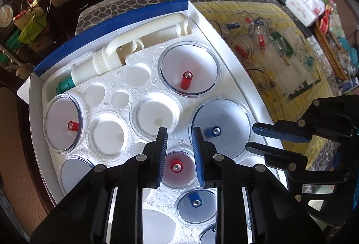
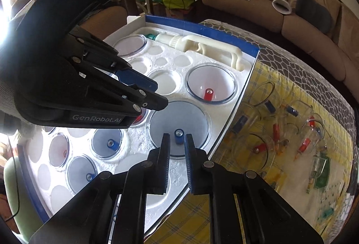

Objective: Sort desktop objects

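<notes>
The left gripper [image 1: 180, 129] hangs with jaws half open and empty above a small cup with red knob [image 1: 176, 166] in the foam tray [image 1: 145, 91]. The right gripper [image 2: 177, 138] has narrow jaws around the blue knob [image 2: 178, 136] of a big cup [image 2: 179, 125], whether touching I cannot tell. Loose cups [image 2: 280, 131] lie on the yellow cloth [image 2: 291, 91] at 3 o'clock.

Left tool [image 1: 180, 149] parted, right tool [image 2: 177, 147] (likewise)

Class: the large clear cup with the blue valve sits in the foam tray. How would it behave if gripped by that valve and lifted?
The large clear cup looks thin-walled, probably light. Its blue valve is a narrow smooth stem, so it may slip or swing. Once out of the foam tray, its round rim could roll.
</notes>
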